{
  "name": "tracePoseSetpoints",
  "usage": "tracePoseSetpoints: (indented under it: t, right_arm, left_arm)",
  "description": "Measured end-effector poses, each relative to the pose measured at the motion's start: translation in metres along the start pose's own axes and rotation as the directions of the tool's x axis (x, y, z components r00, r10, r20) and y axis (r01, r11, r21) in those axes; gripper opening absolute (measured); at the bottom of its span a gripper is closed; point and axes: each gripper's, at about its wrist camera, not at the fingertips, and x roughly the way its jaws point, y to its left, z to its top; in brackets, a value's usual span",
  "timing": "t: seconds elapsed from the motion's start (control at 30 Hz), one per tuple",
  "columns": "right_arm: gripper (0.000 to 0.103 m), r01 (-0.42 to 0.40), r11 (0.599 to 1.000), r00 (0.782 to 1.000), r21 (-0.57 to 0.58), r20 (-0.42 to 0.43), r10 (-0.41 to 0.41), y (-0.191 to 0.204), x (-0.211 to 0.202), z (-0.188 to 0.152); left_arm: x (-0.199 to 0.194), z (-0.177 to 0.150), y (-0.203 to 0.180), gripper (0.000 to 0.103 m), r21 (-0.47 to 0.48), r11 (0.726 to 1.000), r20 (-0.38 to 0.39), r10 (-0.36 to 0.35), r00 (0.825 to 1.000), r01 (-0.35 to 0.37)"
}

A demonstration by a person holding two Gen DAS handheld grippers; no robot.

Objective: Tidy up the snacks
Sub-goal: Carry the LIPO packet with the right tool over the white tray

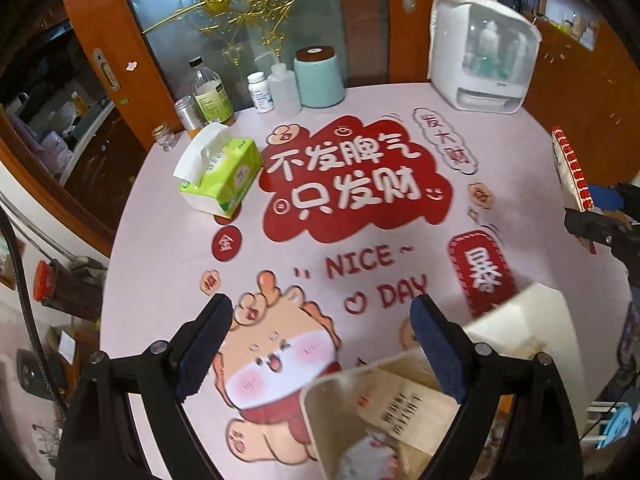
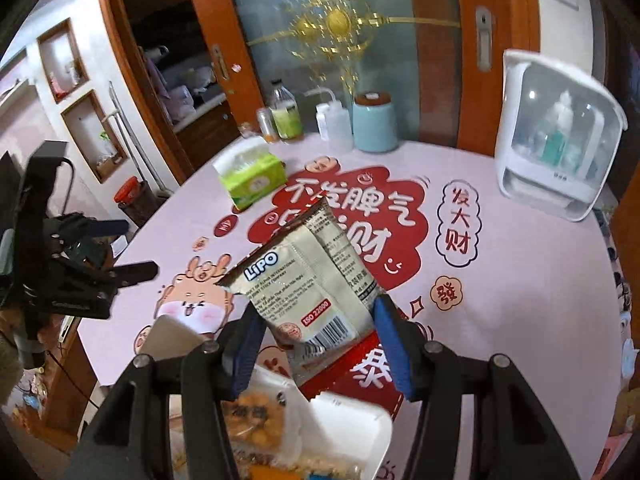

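My right gripper (image 2: 320, 346) is shut on a cream LIPO snack packet (image 2: 308, 276), held above the table with its top end pointing away. Below it stands a white storage box (image 2: 360, 412) holding other snack packs (image 2: 256, 420). In the left wrist view the same box (image 1: 532, 312) sits under my right-hand finger, with packs inside (image 1: 404, 404). My left gripper (image 1: 322, 344) hangs open over the table with nothing between its fingers. The held packet (image 1: 570, 172) shows at that view's right edge. The left gripper (image 2: 120, 252) appears at the left of the right wrist view.
A round table (image 1: 160, 248) has a pink cloth with red print. On its far side are a green tissue box (image 1: 224, 176), several bottles (image 1: 210, 96), a teal canister (image 1: 318, 78) and a white appliance (image 1: 480, 56). Wooden doors stand behind.
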Motion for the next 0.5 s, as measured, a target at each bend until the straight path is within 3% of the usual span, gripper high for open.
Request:
tracePoseSetpoints:
  t: [0.23, 0.33, 0.5]
  right_arm:
    - [0.055, -0.028, 1.0, 0.999, 0.002, 0.015, 0.028, 0.029, -0.033, -0.018]
    - [0.055, 0.025, 1.0, 0.999, -0.002, -0.028, -0.025, 0.046, -0.037, -0.029]
    - [0.056, 0.047, 0.998, 0.999, -0.051, -0.021, -0.048, 0.074, -0.051, -0.058]
  left_arm:
    - [-0.026, -0.016, -0.023, 0.09, 0.003, 0.999, 0.003, -0.053, 0.999, 0.053]
    - [-0.038, -0.024, -0.03, 0.09, 0.01, 0.998, 0.001, -0.055, 0.999, 0.055]
    - [-0.047, -0.041, -0.043, 0.09, 0.044, 0.998, -0.031, -0.035, 0.999, 0.036]
